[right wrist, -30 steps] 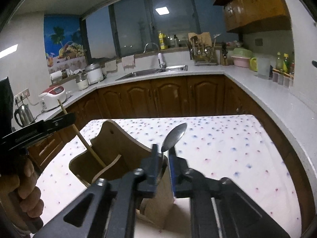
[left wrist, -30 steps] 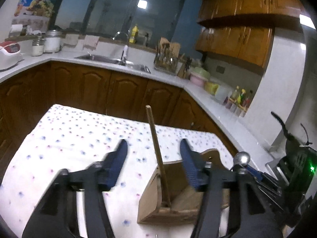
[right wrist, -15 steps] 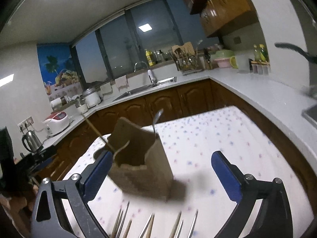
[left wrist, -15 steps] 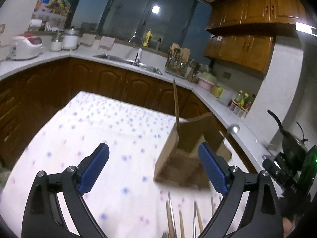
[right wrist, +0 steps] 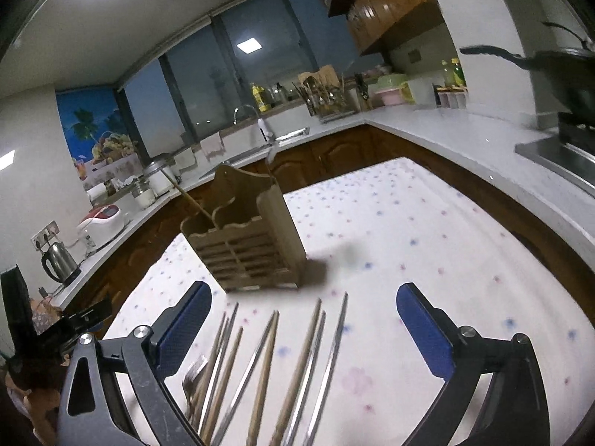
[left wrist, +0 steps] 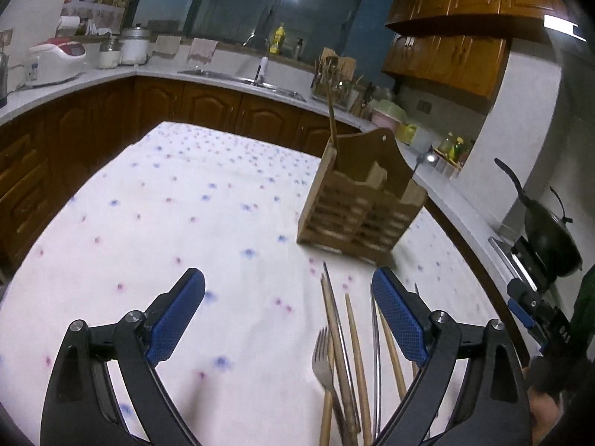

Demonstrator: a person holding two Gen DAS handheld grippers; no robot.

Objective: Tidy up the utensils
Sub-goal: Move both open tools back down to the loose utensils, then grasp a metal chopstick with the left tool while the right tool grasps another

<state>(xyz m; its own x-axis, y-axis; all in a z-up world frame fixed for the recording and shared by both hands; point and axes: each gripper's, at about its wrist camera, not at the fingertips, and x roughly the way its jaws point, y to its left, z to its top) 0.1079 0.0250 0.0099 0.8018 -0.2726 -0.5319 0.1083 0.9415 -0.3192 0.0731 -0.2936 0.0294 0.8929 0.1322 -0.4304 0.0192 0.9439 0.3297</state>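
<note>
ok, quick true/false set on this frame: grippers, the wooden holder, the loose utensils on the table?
1. Both grippers are open and empty. True: the left gripper and right gripper hold nothing.
2. The wooden holder lies on its side. False: it stands upright on the tablecloth.
3. A chopstick stands in the holder. True.
4. The spoon lies on the table. False: it stands in the holder.
5. A fork lies among the loose chopsticks. True.
6. The loose utensils lie behind the holder. False: they lie between the holder and the grippers.
</note>
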